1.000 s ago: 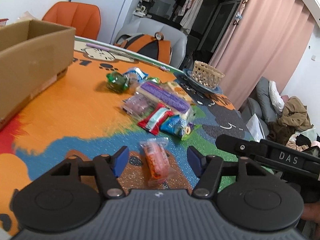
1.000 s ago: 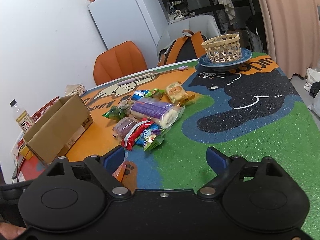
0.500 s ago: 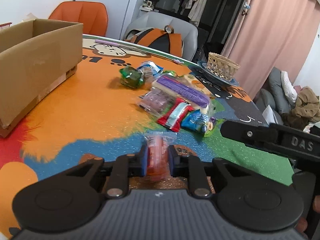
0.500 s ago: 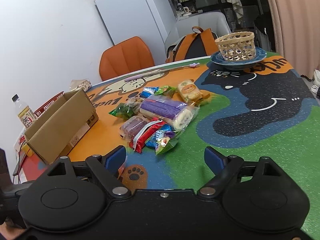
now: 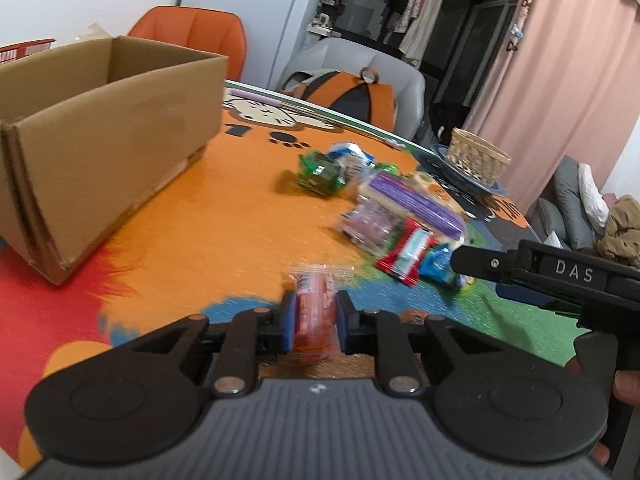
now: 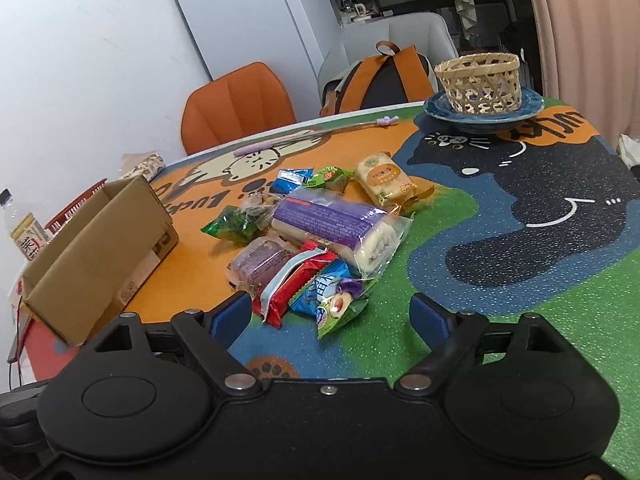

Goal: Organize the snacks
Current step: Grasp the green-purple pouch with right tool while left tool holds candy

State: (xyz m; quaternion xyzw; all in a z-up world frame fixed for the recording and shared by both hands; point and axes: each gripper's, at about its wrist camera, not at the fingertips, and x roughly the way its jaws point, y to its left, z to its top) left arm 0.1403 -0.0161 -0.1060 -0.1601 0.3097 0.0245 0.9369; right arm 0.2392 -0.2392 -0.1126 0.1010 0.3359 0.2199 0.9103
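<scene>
Left wrist view, left gripper clamped on orange snack packet, right gripper wide open, empty.

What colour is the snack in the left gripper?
Orange-red, in a clear wrapper: the snack packet pinched in the left gripper. Left wrist view shows it best.

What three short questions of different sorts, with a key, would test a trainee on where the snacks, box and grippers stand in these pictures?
1. True or false: the left gripper is shut on the orange snack.
2. Which stands on the blue plate? A) bottle B) basket C) box
3. Fill in: the right gripper is ____, holding nothing.

Key:
1. True; its fingers press the packet from both sides.
2. B; the basket sits on it, while the box stands on the mat at the far left.
3. Open; it hovers before the snack pile.
</scene>
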